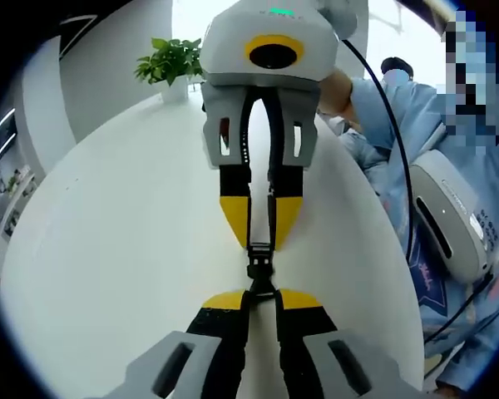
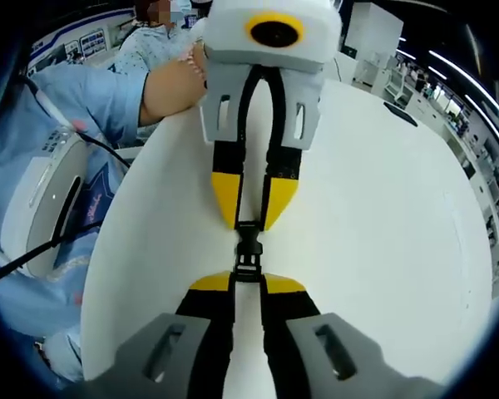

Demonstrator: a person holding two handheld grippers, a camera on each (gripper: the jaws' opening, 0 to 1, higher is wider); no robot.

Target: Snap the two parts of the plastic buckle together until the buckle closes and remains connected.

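Left gripper [image 1: 262, 293] view: jaws rise from the bottom edge, clamped on the near end of the black plastic buckle [image 1: 260, 268]. Right gripper [image 1: 260, 243] enters from above, jaws clamped on the far end. Buckle hangs between both tip pairs, above the white worktop [image 1: 133, 249]. Potted plant [image 1: 171, 62] stands at the far rim.

Right gripper [image 2: 248, 280] view: own jaws grip the near end of the buckle [image 2: 248, 251]; left gripper [image 2: 249, 224] grips the opposite end. Person's blue sleeve [image 2: 91, 96] lies at left.

Your left tongs [image 1: 260, 293] and right tongs [image 2: 249, 276] meet tip to tip over the counter [image 1: 133, 241], buckle [image 2: 247, 249] between them; potted plant [image 1: 171, 62] at the counter's far edge.
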